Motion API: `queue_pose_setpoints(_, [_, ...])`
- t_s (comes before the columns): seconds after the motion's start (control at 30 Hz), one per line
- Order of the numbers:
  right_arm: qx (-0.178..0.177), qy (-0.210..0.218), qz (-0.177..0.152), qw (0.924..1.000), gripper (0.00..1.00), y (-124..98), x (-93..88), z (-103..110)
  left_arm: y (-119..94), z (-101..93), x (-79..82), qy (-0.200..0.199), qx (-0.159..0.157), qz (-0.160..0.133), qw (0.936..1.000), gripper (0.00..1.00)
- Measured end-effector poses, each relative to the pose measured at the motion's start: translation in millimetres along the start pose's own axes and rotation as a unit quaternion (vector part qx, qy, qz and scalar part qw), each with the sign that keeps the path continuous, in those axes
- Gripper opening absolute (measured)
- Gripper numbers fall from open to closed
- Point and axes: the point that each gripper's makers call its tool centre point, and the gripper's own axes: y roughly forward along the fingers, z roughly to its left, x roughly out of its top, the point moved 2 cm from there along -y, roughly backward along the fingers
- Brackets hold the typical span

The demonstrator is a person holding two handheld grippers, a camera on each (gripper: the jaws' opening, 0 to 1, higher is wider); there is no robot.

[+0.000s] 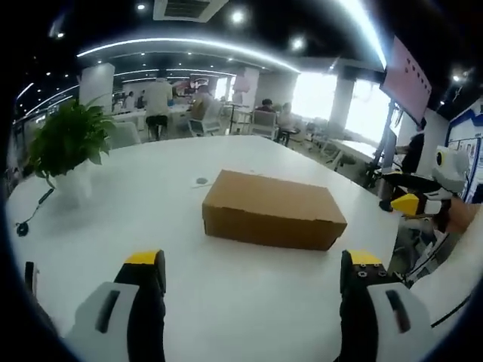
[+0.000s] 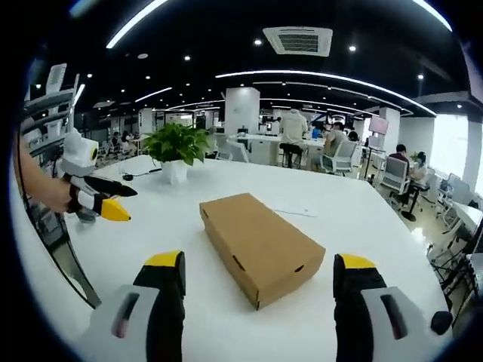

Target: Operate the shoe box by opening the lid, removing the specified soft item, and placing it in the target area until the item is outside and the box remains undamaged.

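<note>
Item: plain brown cardboard shoe box (image 1: 273, 210), rectangular, lid shut; it lies flat near the middle of the white round tabletop (image 1: 136, 204), nothing touching it

Left hand-held gripper (image 1: 253, 265): yellow-tipped black jaws spread wide, holding nothing, short of the box's long side; right hand-held gripper (image 2: 256, 268): jaws likewise spread and empty, short of the box's near end; in the right gripper view the left hand-held gripper appears off to the left, carried in a person's hand (image 2: 45, 192), well apart from the box

Orientation: long axis runs across the left gripper view, with a long side wall facing that gripper; in the right gripper view the same axis runs away from the camera, one short end nearest; two small slots show on the side wall there, probably lid tabs, though which edge is the hinge cannot be told

Other: green potted plant in a white pot (image 2: 176, 151) further back on the tabletop; office desks and people beyond

Risks, as judged: thin card could crease or tear if the jaws pinch the lid edge hard or lever against the tabs; a light box may slide on the smooth tabletop if lifted one-handed without the other gripper steadying it; the soft item inside is hidden, so a blind reach could snag a wall
</note>
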Motion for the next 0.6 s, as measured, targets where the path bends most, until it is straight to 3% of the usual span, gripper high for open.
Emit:
queue_pose_setpoints(0.1, [0.000,0.008,0.003,1.0000,0.82,1,-0.8,2,4,-0.7,7.0,0.022,-0.014,-0.003,0.9997,0.99])
queue_pose_setpoints(0.17, [0.005,0.036,0.010,0.9993,0.83,2,-3.3,5,8,0.0,11.5,0.038,-0.024,0.002,0.9990,0.99])
queue_pose_setpoints(0.3, [0.005,0.069,0.005,0.9976,0.84,3,-2.6,6,11,7.7,20.8,0.034,-0.031,-0.005,0.9989,0.97])
queue_pose_setpoints(0.37, [0.009,0.069,0.014,0.9975,0.86,4,-5.3,8,13,9.9,22.8,0.029,-0.042,-0.004,0.9987,0.95])
queue_pose_setpoints(0.43, [-0.010,0.047,0.019,0.9987,0.82,1,-8.0,3,14,10.9,22.7,0.032,-0.046,-0.004,0.9984,0.94])
queue_pose_setpoints(0.53, [0.006,0.062,0.027,0.9977,0.87,4,-8.3,6,16,13.5,19.3,0.037,-0.050,0.003,0.9981,0.94])
queue_pose_setpoints(0.6, [0.006,0.060,0.012,0.9981,0.92,5,-2.2,5,16,14.2,15.6,0.028,-0.050,0.001,0.9984,0.94])
